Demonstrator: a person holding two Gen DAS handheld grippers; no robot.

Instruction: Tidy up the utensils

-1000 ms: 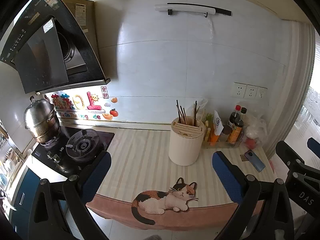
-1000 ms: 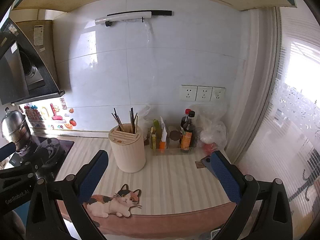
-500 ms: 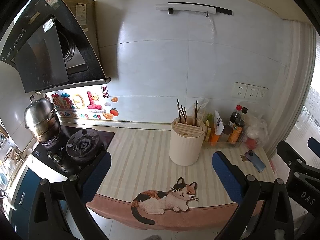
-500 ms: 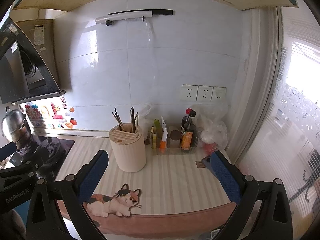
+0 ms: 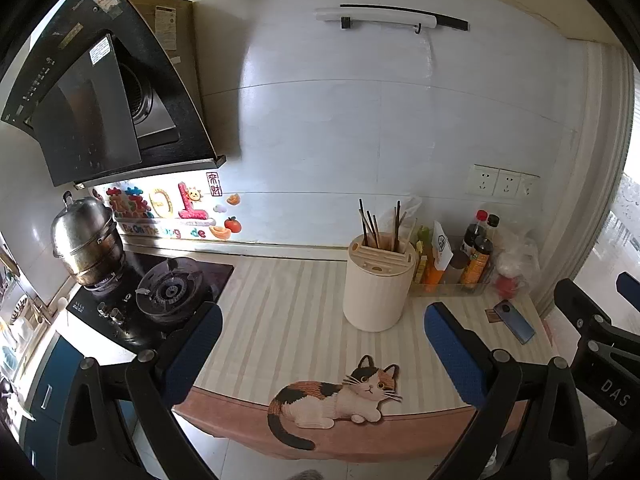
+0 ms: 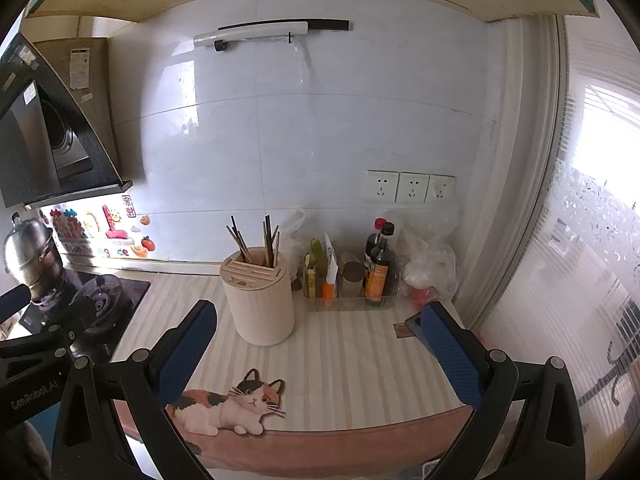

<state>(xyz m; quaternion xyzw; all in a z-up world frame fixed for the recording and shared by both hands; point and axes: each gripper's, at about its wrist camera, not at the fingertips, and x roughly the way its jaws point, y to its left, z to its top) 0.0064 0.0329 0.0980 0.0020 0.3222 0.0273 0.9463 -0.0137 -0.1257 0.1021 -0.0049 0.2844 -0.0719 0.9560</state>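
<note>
My left gripper [image 5: 324,344] is spread wide with nothing between its blue pads, and my right gripper [image 6: 318,344] is just as wide and just as empty. Both hang off the counter's front edge, apart from everything on it. Past the fingers lies the striped counter [image 5: 280,320], with a cat sticker [image 5: 340,400] at its near edge, low in the frame. Mid-frame stands the cream holder [image 5: 378,284], chopsticks [image 5: 380,224] upright in its top, nothing between it and my pads. Just right of it sits a clear tray of bottles [image 5: 476,260], then a phone [image 5: 514,321] lying flat. At left are the stove [image 5: 160,292] and a steel pot [image 5: 86,236]. Against half a second ago, both views look the same to me.
</note>
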